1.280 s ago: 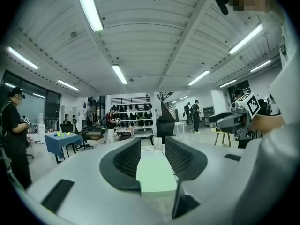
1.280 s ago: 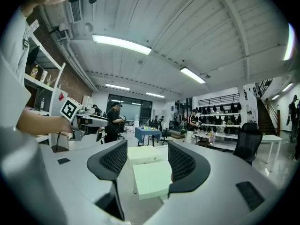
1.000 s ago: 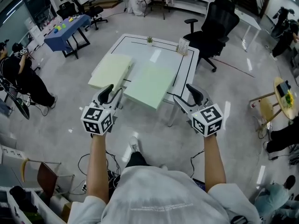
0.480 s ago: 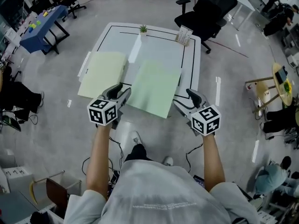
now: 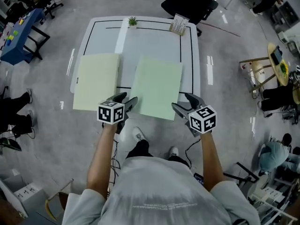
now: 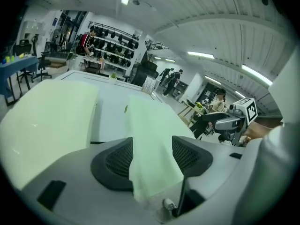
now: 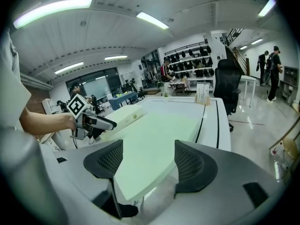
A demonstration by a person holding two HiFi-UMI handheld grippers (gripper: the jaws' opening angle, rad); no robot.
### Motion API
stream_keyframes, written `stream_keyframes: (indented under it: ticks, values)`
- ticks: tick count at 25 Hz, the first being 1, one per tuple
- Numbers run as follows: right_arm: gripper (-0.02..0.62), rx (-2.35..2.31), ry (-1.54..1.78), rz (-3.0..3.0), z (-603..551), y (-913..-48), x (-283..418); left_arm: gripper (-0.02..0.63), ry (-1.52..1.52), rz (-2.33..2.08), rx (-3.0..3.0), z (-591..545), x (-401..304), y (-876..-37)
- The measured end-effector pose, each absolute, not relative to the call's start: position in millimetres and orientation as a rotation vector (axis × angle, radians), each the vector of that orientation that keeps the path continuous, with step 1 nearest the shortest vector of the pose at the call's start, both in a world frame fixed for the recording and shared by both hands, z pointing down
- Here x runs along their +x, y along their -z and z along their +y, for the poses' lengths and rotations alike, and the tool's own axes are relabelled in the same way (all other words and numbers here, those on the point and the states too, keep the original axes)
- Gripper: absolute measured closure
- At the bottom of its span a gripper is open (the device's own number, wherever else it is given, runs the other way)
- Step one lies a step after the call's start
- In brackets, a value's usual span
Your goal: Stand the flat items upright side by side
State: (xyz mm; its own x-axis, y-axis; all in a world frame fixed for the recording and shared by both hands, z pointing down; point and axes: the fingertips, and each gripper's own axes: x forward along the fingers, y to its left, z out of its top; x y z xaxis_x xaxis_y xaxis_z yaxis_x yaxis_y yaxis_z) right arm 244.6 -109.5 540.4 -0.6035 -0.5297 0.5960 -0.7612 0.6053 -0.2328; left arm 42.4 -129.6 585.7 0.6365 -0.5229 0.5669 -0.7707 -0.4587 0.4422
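Note:
Two pale green flat boards lie flat on the white table point(image 5: 187, 55): the left board point(image 5: 97, 81) and the right board point(image 5: 157, 86), whose near end overhangs the table's front edge. My left gripper point(image 5: 126, 99) is at the right board's near left corner. Its jaws are opening, with the corner point(image 6: 150, 139) between them and the pads off it. My right gripper point(image 5: 182, 101) is at the near right corner. Its jaws are opening too, and the board's edge point(image 7: 150, 144) sits between them untouched. The left board point(image 6: 47, 111) lies apart to the left.
A small potted plant point(image 5: 132, 21) and a card stand point(image 5: 178, 24) stand at the table's far edge. A black office chair point(image 5: 187, 3) is behind the table. A blue table point(image 5: 18, 32) is far left, a round wooden side table point(image 5: 279, 64) far right.
The person has stepped up to the table. Both grippers have come to the right board's near corners, and their jaws stand wider than before.

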Motion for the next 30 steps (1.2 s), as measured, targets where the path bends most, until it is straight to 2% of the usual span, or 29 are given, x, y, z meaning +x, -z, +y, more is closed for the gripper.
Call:
stream_keyframes:
  ticks: [11, 18, 23, 30]
  values:
    - [0.239, 1.034, -0.845, -2.238, -85, -596, 237, 0.304, -0.416, -0.889, 1.998, -113, 41, -625]
    - [0.21, 0.884, -0.98, -2.23, -71, -635, 233, 0.275, -0.385, -0.854, 1.92, -102, 53, -637]
    - [0.212, 0.879, -0.962, -2.238, -81, -637, 241, 0.274, -0.343, -0.836, 1.859, -98, 60, -646]
    - [0.212, 0.827, -0.874, -2.192, -88, -642, 248, 0.227, -0.222, -0.706, 1.79, -95, 78, -660]
